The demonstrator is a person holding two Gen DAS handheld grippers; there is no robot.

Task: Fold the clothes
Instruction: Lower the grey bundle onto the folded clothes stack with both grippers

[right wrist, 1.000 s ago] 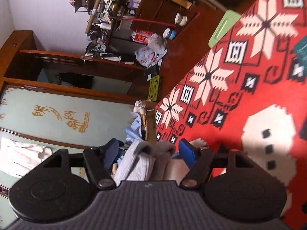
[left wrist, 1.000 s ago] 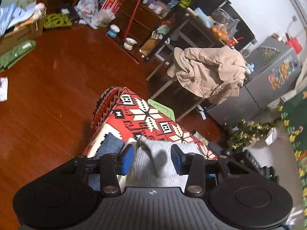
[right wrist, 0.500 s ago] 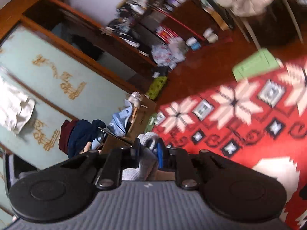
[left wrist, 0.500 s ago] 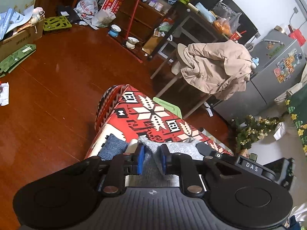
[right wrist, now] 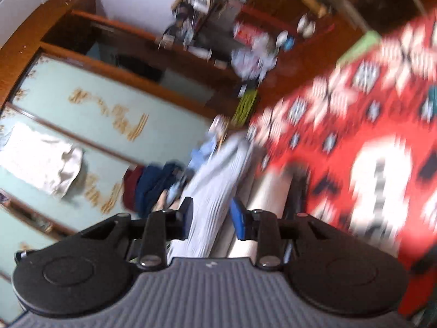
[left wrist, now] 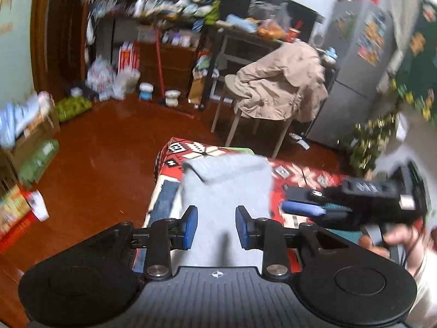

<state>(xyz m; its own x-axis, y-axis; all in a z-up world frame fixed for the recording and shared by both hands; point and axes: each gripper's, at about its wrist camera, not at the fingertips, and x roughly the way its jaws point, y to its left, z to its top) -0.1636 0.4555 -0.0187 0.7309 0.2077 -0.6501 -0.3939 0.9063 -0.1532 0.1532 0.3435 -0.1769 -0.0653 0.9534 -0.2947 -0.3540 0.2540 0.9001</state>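
Lying over the patterned red blanket (left wrist: 300,175), a soft, light grey garment (left wrist: 226,191) is being straddled by the left tongs (left wrist: 213,227), parted; the right tongs (right wrist: 211,216) are likewise parted around a ribbed fold. Edges are being judged best for gripping.

Black handheld tongs with blue pads

Left tongs (left wrist: 216,228) and right tongs (right wrist: 210,216): ribbed grey bodies, round black side discs, silver screws; a pale sleeve (left wrist: 426,273) right of the left tongs.
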